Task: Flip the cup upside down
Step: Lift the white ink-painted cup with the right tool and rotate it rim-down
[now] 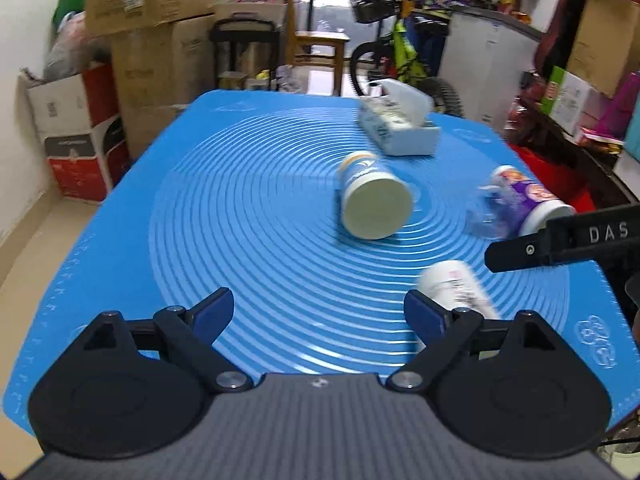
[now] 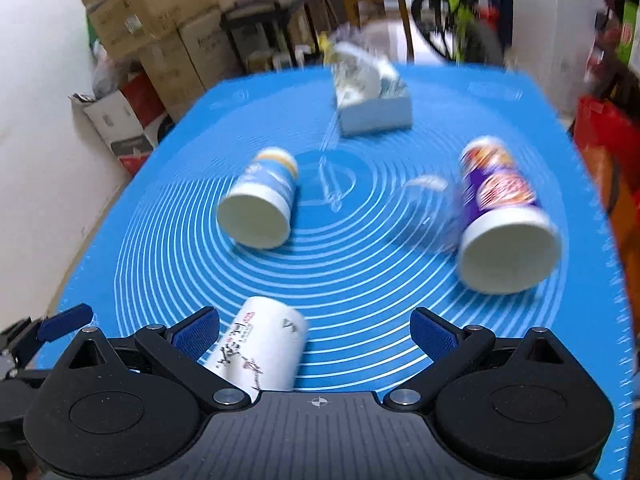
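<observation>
Three paper cups lie on their sides on the blue mat [image 1: 240,208]. A blue-and-white cup [image 1: 372,200] [image 2: 260,200] lies mid-mat. A purple cup [image 1: 528,200] [image 2: 504,220] lies to the right. A white cup with ink drawing [image 1: 456,288] [image 2: 260,348] lies nearest, close to my right finger in the left wrist view and beside my left finger in the right wrist view. My left gripper [image 1: 318,312] is open and empty. My right gripper [image 2: 316,332] is open and empty; it also shows in the left wrist view [image 1: 560,240].
A white tissue box [image 1: 400,124] [image 2: 372,100] stands at the far side of the mat. A clear plastic cup [image 2: 432,212] lies beside the purple cup. Cardboard boxes [image 1: 152,40], a chair and a bicycle stand beyond the table.
</observation>
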`<state>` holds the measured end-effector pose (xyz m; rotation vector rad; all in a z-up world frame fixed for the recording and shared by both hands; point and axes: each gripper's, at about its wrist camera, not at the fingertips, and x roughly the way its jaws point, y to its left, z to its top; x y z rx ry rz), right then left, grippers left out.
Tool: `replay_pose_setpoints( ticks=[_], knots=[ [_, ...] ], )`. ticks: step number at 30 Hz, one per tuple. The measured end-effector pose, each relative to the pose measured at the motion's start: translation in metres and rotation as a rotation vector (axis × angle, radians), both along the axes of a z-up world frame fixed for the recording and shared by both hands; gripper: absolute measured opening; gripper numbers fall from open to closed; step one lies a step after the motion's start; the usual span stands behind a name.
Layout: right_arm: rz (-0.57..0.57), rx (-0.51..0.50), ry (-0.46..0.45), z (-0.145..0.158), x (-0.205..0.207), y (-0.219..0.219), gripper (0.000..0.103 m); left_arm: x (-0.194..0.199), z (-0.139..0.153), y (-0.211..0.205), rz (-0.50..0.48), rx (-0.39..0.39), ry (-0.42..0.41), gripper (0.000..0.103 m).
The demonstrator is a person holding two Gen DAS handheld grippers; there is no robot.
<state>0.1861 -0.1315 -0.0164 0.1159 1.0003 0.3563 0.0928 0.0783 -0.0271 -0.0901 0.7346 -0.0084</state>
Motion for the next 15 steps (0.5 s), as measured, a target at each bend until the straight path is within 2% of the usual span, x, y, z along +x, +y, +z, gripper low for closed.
replay_pose_setpoints(
  ticks=[5,10,11,12,15],
  knots=[
    [-0.011,0.042,0.135,-0.021,0.023,0.014,0.096,0.001,-0.007,0.018,0.041,-0.015,0.021,0.091],
    [0.01,0.035,0.195,-0.033,0.032,0.028,0.093,0.0,-0.012,0.025,0.051,-0.027,0.03,0.091],
    [0.017,0.034,0.217,-0.036,0.033,0.03,0.088,0.001,-0.013,0.026,0.051,-0.029,0.033,0.091],
    [0.02,0.034,0.238,-0.039,0.034,0.032,0.077,0.001,-0.013,0.026,0.05,-0.031,0.036,0.092],
    [0.036,0.092,0.266,-0.045,0.035,0.033,0.063,0.0,-0.015,0.028,0.048,-0.033,0.037,0.091]
  ],
)
